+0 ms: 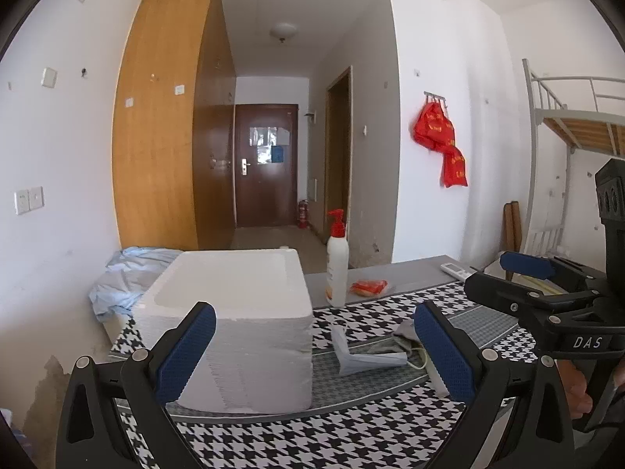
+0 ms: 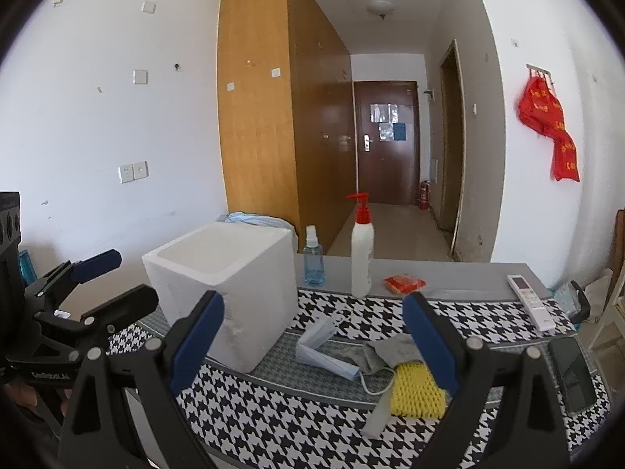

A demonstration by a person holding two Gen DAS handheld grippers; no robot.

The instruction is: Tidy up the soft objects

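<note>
A white foam box (image 2: 222,289) stands open-topped on the houndstooth mat (image 2: 312,422); it also shows in the left wrist view (image 1: 234,324). To its right lie a blue face mask (image 2: 324,348), a grey cloth (image 2: 390,351) and a yellow mesh sponge (image 2: 414,391). The mask (image 1: 367,355) and the cloth (image 1: 402,336) show in the left wrist view. My right gripper (image 2: 312,344) is open and empty above the mask. My left gripper (image 1: 312,351) is open and empty, just right of the box. Each gripper shows in the other's view, the left (image 2: 113,277) and the right (image 1: 508,277).
A white pump bottle (image 2: 361,250), a blue spray bottle (image 2: 313,258) and a red packet (image 2: 404,283) stand along the back of the table. A white remote (image 2: 531,301) and a dark phone (image 2: 572,375) lie at the right. Blue cloth (image 1: 125,277) is heaped behind the box.
</note>
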